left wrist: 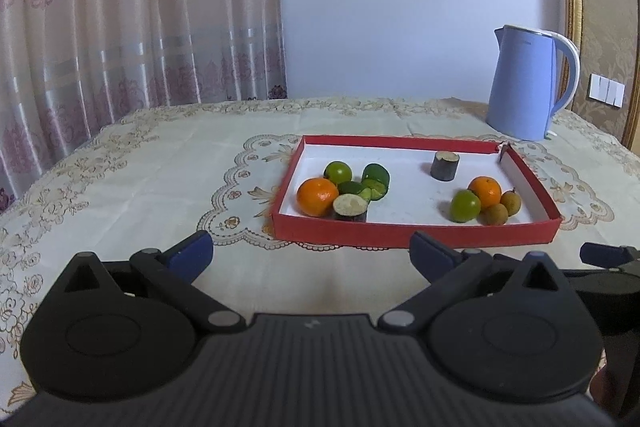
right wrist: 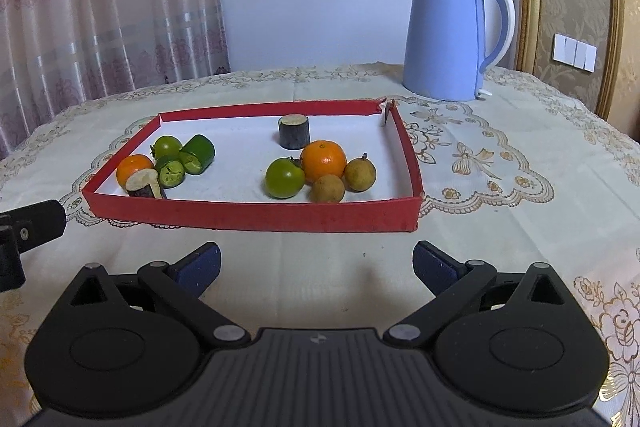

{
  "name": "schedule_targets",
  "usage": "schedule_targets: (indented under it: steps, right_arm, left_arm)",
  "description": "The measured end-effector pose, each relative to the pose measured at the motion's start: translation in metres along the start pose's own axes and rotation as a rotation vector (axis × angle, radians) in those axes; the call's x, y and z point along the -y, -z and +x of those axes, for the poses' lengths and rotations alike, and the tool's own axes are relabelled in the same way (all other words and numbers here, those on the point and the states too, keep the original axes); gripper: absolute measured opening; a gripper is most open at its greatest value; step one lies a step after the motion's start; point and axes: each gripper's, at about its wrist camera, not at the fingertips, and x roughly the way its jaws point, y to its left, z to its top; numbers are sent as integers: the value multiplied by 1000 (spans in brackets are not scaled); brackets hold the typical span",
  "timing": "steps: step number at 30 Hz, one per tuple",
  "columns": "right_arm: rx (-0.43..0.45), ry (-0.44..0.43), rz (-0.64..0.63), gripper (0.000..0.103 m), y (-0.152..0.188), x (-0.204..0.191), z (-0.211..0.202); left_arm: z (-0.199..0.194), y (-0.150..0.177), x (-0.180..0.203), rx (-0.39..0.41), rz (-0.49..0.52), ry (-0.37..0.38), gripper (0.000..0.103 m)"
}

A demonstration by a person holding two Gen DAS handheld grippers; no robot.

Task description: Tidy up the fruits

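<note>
A red tray [left wrist: 416,233] [right wrist: 256,217] with a white floor holds the fruit. On its left lie an orange [left wrist: 317,196] [right wrist: 134,167], a green round fruit [left wrist: 338,172] [right wrist: 168,147], green cut pieces [left wrist: 376,177] [right wrist: 197,154] and a dark cut stub [left wrist: 351,207] [right wrist: 143,183]. On its right lie an orange [left wrist: 485,191] [right wrist: 323,159], a green fruit [left wrist: 465,206] [right wrist: 284,178] and two brown longans [left wrist: 496,214] [right wrist: 328,189]. A dark stub [left wrist: 445,166] [right wrist: 294,131] stands at the back. My left gripper [left wrist: 311,257] and right gripper [right wrist: 316,267] are open and empty, in front of the tray.
A blue electric kettle [left wrist: 524,87] [right wrist: 444,35] stands behind the tray at the back right. An embroidered cloth [left wrist: 120,187] [right wrist: 520,187] covers the table. A curtain hangs at the left, a wall with a switch plate at the right.
</note>
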Motion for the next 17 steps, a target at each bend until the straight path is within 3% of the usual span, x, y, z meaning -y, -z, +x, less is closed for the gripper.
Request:
schedule_targets:
  steps: [17]
  right_arm:
    - [23, 26, -30, 103, 0, -2, 1]
  left_arm:
    - [5, 2, 2, 6, 13, 11, 103]
